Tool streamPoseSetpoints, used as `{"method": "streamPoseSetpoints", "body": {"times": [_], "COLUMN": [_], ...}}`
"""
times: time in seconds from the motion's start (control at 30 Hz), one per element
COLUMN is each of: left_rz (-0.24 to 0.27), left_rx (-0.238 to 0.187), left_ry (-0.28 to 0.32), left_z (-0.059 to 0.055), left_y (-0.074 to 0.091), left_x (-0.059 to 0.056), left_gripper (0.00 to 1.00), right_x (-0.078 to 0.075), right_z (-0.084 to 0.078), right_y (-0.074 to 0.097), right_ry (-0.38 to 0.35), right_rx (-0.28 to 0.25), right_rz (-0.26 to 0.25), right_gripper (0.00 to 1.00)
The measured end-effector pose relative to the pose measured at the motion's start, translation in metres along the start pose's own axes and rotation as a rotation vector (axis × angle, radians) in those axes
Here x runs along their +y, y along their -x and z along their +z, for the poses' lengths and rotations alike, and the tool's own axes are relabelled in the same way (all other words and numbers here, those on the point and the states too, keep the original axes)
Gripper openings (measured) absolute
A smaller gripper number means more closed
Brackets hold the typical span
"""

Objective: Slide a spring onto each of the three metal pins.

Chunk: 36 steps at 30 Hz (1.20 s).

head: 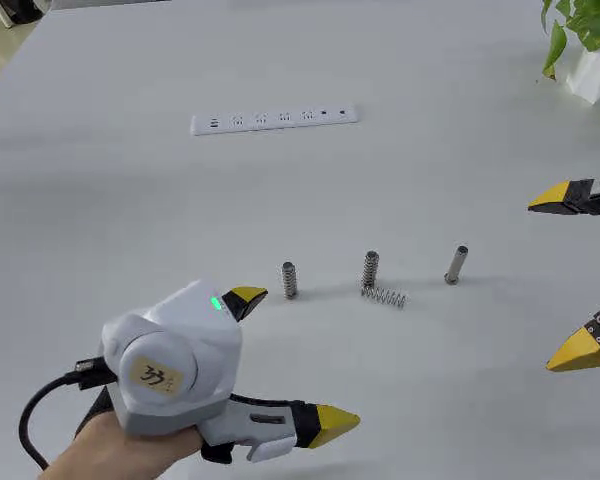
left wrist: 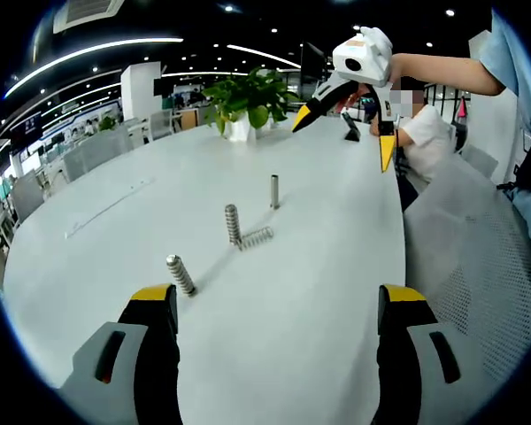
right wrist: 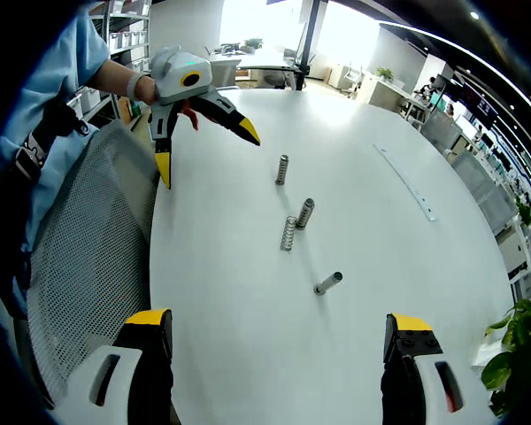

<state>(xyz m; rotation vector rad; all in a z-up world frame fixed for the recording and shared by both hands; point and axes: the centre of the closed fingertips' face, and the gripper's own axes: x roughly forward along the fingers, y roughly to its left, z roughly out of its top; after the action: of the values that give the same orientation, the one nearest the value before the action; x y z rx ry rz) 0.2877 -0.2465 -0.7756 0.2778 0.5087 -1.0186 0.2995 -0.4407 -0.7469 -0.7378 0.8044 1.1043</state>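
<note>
Left tongs [head: 292, 358], held in a hand [head: 110, 455], gape wide with nothing between the jaws. Right tongs [head: 565, 275] are spread just as wide and are likewise empty. Three metal pins stand in a row on the white counter [head: 130, 220], between the two tongs. The near pin [head: 289, 280], just beyond the left tongs' upper tip, wears a spring. The middle pin [head: 370, 268] also wears a spring. A loose spring [head: 384, 296] lies flat on the counter at its foot, touching it or just beside it, on the side toward the right tongs. The bare pin [head: 456, 264] is the one closest to the right tongs, though well short of their tips, and it shows plain metal from top to foot. Beyond the row, far from both tongs, a white power strip [head: 275, 119] lies on the counter. A potted plant [head: 557, 45] sits past the right tongs' upper jaw.
</note>
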Motion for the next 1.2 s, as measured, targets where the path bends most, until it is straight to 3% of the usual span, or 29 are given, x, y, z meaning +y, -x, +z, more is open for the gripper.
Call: {"method": "streamPoseSetpoints", "body": {"times": [0.17,0.4,0.6,0.83,1.0,1.2], "left_rz": [-0.017,-0.036,-0.069,-0.087,-0.097,-0.091], "left_rx": [0.006,0.002,0.02,0.069,0.076,0.086], "left_ry": [-0.013,0.001,-0.025,-0.011,0.007,0.031], "left_z": [0.003,0.009,0.011,0.011,0.012,0.01], "left_y": [-0.006,-0.02,-0.036,-0.064,-0.082,-0.095], "left_x": [0.0,-0.005,-0.013,-0.013,-0.013,-0.006], "left_gripper": [0.92,0.91,0.87,0.84,0.81,0.78], "right_x": [-0.002,0.01,0.018,0.023,0.028,0.032], "right_z": [-0.011,-0.021,-0.032,-0.044,-0.052,-0.059], "right_y": [0.005,0.009,0.011,0.013,0.014,0.013], "right_ry": [-0.032,-0.072,-0.106,-0.142,-0.167,-0.194], "right_rx": [-0.007,-0.013,-0.014,-0.014,-0.013,-0.009], "right_rz": [-0.012,-0.023,-0.026,-0.033,-0.031,-0.028], "right_gripper": [0.99,0.99,0.99,0.99,0.99,0.99]}}
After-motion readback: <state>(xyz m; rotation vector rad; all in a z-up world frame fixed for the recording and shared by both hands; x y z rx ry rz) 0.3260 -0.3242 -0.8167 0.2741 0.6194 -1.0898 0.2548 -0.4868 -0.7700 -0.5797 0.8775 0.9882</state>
